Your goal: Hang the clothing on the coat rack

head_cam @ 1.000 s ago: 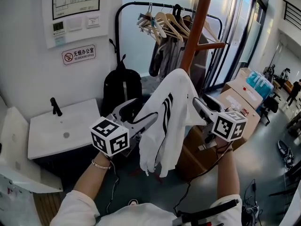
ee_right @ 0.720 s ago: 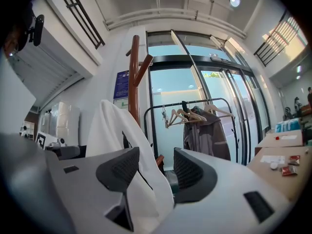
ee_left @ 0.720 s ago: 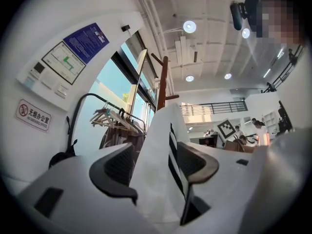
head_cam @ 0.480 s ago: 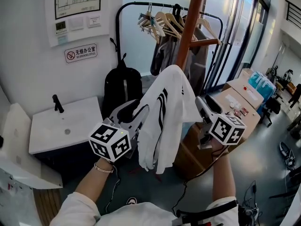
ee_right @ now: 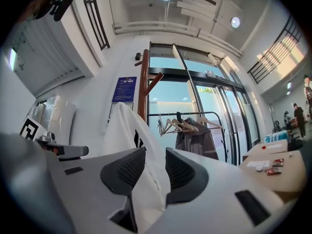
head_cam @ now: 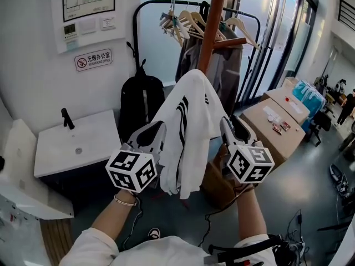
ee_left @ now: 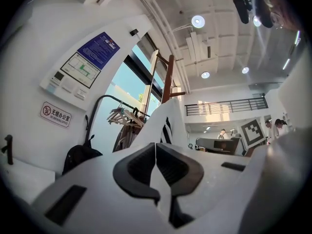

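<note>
A white garment with black stripes (head_cam: 186,129) hangs draped over a peg of the brown wooden coat rack (head_cam: 212,21). My left gripper (head_cam: 159,140) is at the garment's left side, its jaws shut on a fold of the cloth. In the left gripper view the garment (ee_left: 165,123) rises straight from the left gripper (ee_left: 155,145), with the coat rack (ee_left: 168,77) behind it. My right gripper (head_cam: 224,127) is at the garment's right side. In the right gripper view the garment (ee_right: 124,126) runs between the right gripper (ee_right: 156,154) jaws, which are closing with a gap still showing.
Behind the rack stands a black clothes rail with wooden hangers and a grey coat (head_cam: 194,26). A black backpack (head_cam: 141,101) leans on the wall, with a white sink (head_cam: 75,148) to its left. Cardboard boxes (head_cam: 277,118) sit to the right by glass doors.
The left jaws have gone from wide around the cloth to shut on it. The right gripper has shifted left and lower, closer to the garment, and its jaws have narrowed.
</note>
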`<act>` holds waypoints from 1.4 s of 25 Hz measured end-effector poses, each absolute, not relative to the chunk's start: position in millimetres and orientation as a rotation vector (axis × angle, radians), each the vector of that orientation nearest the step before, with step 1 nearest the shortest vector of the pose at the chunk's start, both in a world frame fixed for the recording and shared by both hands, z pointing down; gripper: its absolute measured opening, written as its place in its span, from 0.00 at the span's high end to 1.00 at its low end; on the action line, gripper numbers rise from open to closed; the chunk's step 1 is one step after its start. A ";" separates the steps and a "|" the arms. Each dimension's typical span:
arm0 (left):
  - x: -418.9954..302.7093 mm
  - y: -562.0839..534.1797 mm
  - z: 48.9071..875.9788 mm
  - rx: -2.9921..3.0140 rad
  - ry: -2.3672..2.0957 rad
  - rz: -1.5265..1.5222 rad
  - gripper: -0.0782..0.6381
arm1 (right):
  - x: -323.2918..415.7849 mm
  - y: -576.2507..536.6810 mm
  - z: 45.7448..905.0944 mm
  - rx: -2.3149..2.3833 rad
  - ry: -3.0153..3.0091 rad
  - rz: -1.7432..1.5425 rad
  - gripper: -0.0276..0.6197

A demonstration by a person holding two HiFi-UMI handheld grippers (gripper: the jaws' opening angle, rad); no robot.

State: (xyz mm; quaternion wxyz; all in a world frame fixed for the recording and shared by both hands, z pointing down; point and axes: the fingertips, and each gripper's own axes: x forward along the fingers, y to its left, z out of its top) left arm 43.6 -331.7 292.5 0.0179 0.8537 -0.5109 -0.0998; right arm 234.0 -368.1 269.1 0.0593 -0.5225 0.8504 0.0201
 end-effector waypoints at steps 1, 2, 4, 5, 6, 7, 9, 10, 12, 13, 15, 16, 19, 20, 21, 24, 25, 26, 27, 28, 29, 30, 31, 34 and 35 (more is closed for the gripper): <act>46.2 -331.1 295.0 2.652 -1.595 -0.299 0.87 | 234.0 -366.2 273.7 -1.588 2.570 0.053 0.73; 49.1 -330.8 297.7 2.652 -1.603 -0.286 0.87 | 234.3 -364.3 278.6 -1.592 2.566 0.041 0.75; 54.9 -331.0 303.2 2.650 -1.618 -0.261 0.88 | 234.8 -360.9 288.2 -1.608 2.561 0.022 0.77; 56.9 -331.7 305.8 2.645 -1.627 -0.250 0.88 | 235.1 -359.7 292.3 -1.623 2.558 0.018 0.78; 58.3 -332.6 308.0 2.640 -1.636 -0.241 0.88 | 235.5 -358.6 295.8 -1.642 2.553 0.018 0.80; 59.5 -333.5 309.9 2.636 -1.644 -0.235 0.88 | 236.1 -357.8 298.7 -1.663 2.546 0.017 0.82; 61.8 -335.5 313.5 2.627 -1.654 -0.231 0.88 | 237.7 -356.6 303.5 -1.701 2.525 0.011 0.87; 62.9 -336.5 315.3 2.622 -1.658 -0.232 0.88 | 238.2 -356.0 305.4 -1.713 2.513 0.005 0.89; 65.4 -338.3 319.5 2.611 -1.675 -0.226 0.88 | 238.3 -353.9 308.3 -1.715 2.489 -0.007 0.91; 67.1 -339.1 321.5 2.604 -1.688 -0.220 0.88 | 238.3 -352.5 309.5 -1.710 2.479 -0.014 0.92; 71.3 -339.7 324.7 2.590 -1.708 -0.210 0.88 | 238.1 -349.3 313.0 -1.704 2.472 -0.022 0.92; 73.5 -339.3 326.2 2.584 -1.713 -0.209 0.88 | 237.6 -347.6 315.7 -1.706 2.475 -0.021 0.92; 78.4 -336.7 330.8 2.566 -1.715 -0.217 0.88 | 236.9 -342.5 326.6 -1.729 2.494 -0.012 0.92; 79.4 -335.5 332.2 2.560 -1.715 -0.220 0.88 | 237.1 -340.8 330.0 -1.738 2.501 -0.008 0.92; 79.8 -334.2 333.6 2.554 -1.716 -0.222 0.88 | 237.3 -338.9 332.9 -1.745 2.507 -0.004 0.92; 78.4 -330.3 337.5 2.540 -1.730 -0.212 0.88 | 235.8 -332.4 338.7 -1.751 2.522 0.005 0.92; 77.9 -329.3 339.0 2.538 -1.737 -0.203 0.88 | 235.2 -330.2 340.3 -1.748 2.526 0.003 0.92; 77.8 -328.3 340.5 2.537 -1.743 -0.193 0.88 | 234.9 -328.0 342.2 -1.743 2.528 -0.004 0.92; 78.0 -327.5 342.0 2.537 -1.747 -0.185 0.88 | 234.7 -326.2 344.5 -1.738 2.529 -0.016 0.92; 78.3 -326.8 343.3 2.537 -1.749 -0.179 0.88 | 234.4 -324.7 347.1 -1.735 2.529 -0.028 0.92; 78.5 -326.4 344.2 2.539 -1.749 -0.175 0.88 | 233.9 -323.6 349.7 -1.734 2.528 -0.040 0.92; 78.6 -326.3 344.6 2.541 -1.748 -0.172 0.88 | 233.0 -322.9 352.2 -1.736 2.527 -0.051 0.92; 78.3 -326.4 344.3 2.544 -1.745 -0.171 0.88 | 231.7 -322.4 354.6 -1.739 2.527 -0.062 0.92; 75.1 -326.4 343.9 2.548 -1.733 -0.177 0.88 | 228.1 -322.0 361.0 -1.759 2.516 -0.090 0.92; 73.3 -326.4 344.4 2.549 -1.726 -0.178 0.88 | 227.2 -322.3 362.5 -1.768 2.507 -0.098 0.92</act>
